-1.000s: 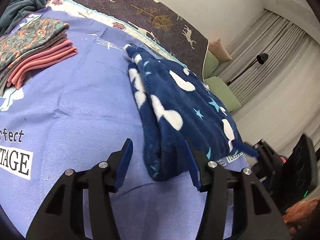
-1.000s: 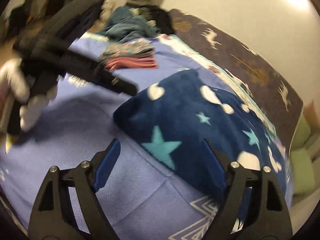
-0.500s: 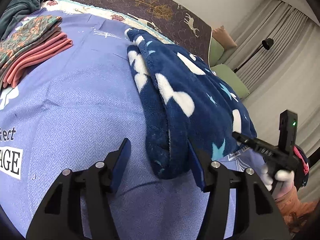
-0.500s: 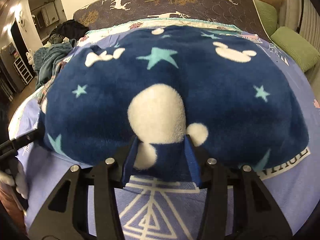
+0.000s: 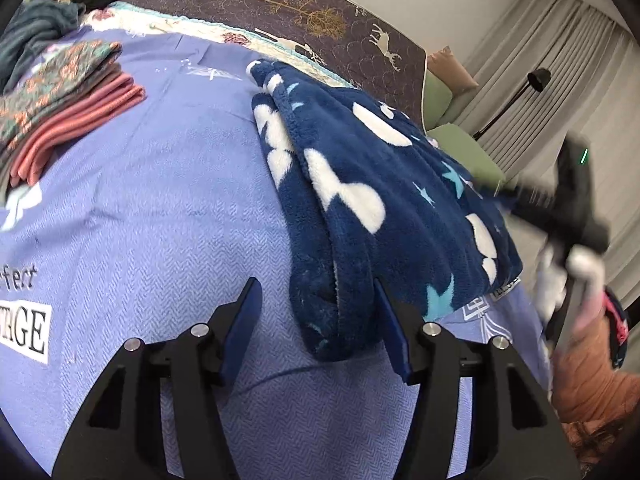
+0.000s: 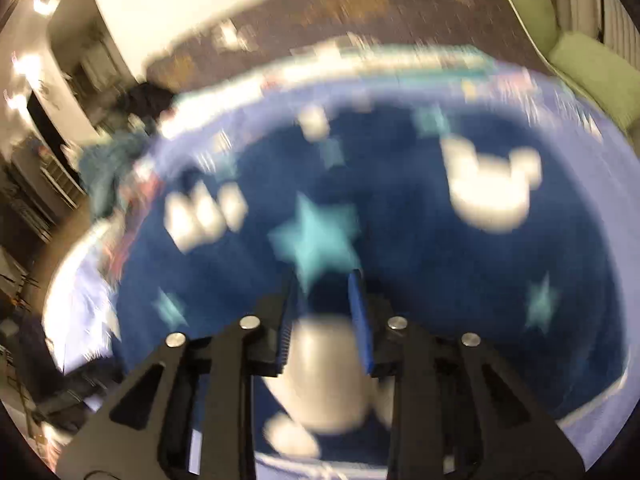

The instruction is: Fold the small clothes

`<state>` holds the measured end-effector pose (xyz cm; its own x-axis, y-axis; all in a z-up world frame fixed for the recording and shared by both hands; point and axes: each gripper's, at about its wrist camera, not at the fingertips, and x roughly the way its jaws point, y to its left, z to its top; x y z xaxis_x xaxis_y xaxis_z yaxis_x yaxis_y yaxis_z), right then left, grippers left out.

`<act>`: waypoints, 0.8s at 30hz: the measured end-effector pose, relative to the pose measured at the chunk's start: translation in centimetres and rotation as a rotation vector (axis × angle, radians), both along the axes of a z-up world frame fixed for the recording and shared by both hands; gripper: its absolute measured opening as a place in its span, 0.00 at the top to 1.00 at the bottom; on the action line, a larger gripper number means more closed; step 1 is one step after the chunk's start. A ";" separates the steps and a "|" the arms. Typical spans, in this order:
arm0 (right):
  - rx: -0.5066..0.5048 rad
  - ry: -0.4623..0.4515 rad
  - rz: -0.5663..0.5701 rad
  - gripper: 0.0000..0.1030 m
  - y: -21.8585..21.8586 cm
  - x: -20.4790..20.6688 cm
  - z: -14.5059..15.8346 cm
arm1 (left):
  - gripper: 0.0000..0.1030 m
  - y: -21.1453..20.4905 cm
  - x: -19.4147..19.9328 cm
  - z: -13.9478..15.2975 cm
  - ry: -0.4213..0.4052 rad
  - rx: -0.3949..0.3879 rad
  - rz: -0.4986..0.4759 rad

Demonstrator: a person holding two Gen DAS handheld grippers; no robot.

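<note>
Fleecy navy garment (image 5: 372,200) beside folded pile (image 5: 60,112) on lilac sheet (image 5: 160,220)

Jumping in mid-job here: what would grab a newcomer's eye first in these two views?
The navy fleece garment with white shapes and teal stars, lying folded on the lilac bedspread, dominates both views. Its near corner sits between the left gripper's open jaws, while the right gripper is closing on the fleece in a blurred view. A stack of folded clothes rests at the far left.
</note>
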<state>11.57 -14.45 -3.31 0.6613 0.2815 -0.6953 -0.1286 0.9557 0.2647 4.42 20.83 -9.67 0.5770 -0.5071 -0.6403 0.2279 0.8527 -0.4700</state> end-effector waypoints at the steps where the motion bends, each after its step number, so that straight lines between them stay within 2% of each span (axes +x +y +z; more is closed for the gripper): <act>1: -0.058 -0.072 -0.008 0.73 0.5 0.8 1.8 | 0.44 -0.2 0.0 0.2 -0.008 0.014 -0.002; 2: -0.096 -0.117 -0.002 0.68 1.0 1.7 2.9 | 0.44 -0.5 0.0 0.3 -0.012 0.021 -0.003; 4: -0.084 -0.105 0.028 0.60 1.5 4.2 2.9 | 0.44 -0.6 0.2 0.2 -0.011 0.024 0.000; 5: -0.077 -0.055 0.024 0.60 1.4 5.6 1.8 | 0.44 -0.5 0.3 0.2 -0.007 0.023 0.001; 6: -0.082 0.032 0.017 0.59 1.5 7.3 0.0 | 0.44 -0.5 0.3 0.1 -0.006 0.021 0.001; 7: -0.071 0.189 0.023 0.59 1.6 9.3 -3.8 | 0.44 -0.4 0.3 0.1 -0.007 0.020 0.001; 8: -0.049 0.202 0.023 0.59 1.4 9.6 -5.5 | 0.44 -0.4 0.4 0.1 -0.008 0.019 0.001; 9: -0.054 0.159 0.032 0.60 1.4 9.4 -5.4 | 0.44 -0.4 0.3 0.1 -0.007 0.020 0.001; 10: -0.088 0.161 0.043 0.60 1.8 9.2 -4.6 | 0.44 -0.4 0.4 0.0 -0.007 0.021 0.001; 13: -0.078 0.179 0.023 0.59 1.9 9.9 -2.1 | 0.43 -0.5 0.4 0.0 -0.007 0.027 -0.003; 16: -0.119 0.092 0.014 0.59 2.8 12.1 0.9 | 0.43 -0.6 0.4 0.0 -0.010 0.032 -0.002; 18: -0.119 0.051 0.017 0.52 3.4 13.9 2.0 | 0.43 -0.5 0.4 0.0 -0.008 0.026 -0.003; 20: -0.136 0.065 -0.003 0.49 3.4 16.8 1.2 | 0.43 -0.5 0.4 -0.1 -0.008 0.025 -0.003; 23: -0.227 0.256 -0.025 0.47 3.4 21.3 -5.3 | 0.41 -0.4 0.4 -0.1 -0.012 0.016 -0.007; 24: -0.247 0.203 -0.026 0.47 3.5 21.4 -5.6 | 0.40 -0.4 0.5 -0.1 -0.013 0.014 -0.007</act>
